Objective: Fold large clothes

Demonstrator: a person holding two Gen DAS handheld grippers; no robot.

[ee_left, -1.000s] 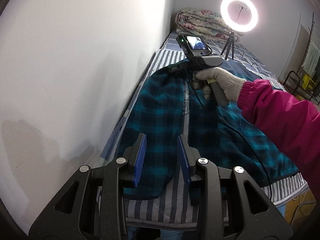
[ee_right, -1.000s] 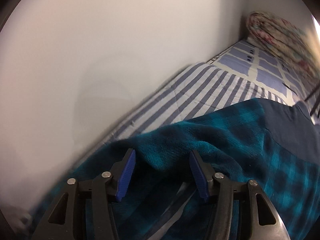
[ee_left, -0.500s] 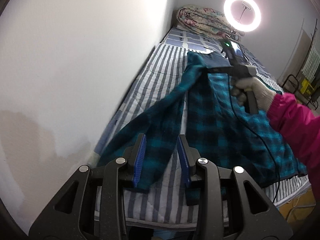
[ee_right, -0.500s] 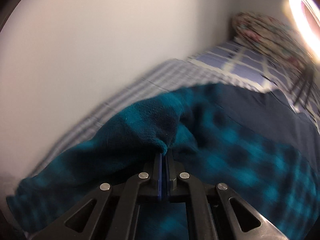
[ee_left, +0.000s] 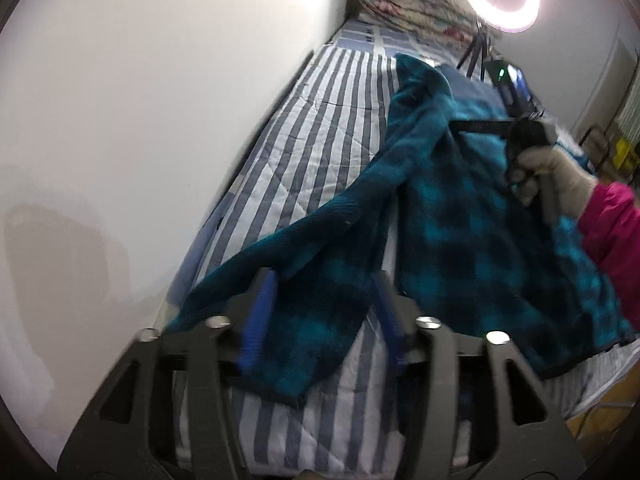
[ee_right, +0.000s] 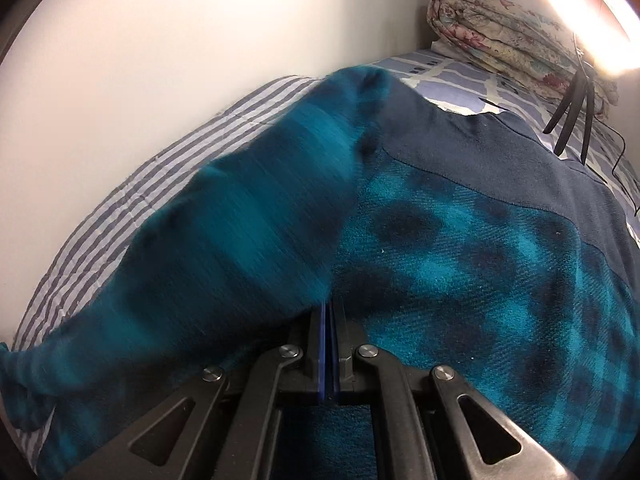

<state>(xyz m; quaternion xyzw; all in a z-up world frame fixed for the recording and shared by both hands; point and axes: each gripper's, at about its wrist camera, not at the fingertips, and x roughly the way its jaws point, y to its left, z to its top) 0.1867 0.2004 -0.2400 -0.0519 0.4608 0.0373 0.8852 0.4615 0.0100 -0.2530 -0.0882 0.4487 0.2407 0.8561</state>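
Folding has barely begun — right tool (ee_right: 329,312) pinches the plaid jacket's (ee_left: 472,216) sleeve (ee_left: 320,256), left tool (ee_left: 324,320) opening around its cuff, jacket mostly unfolded on the bed (ee_left: 320,128).

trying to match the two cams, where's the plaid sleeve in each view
Left wrist view: the plaid sleeve runs from upper centre down to lower left, its end between the opening left gripper pads.
Right wrist view: it crosses the left half, pinched by the shut right gripper.
Shared landmark: the floral quilt by the far wall.
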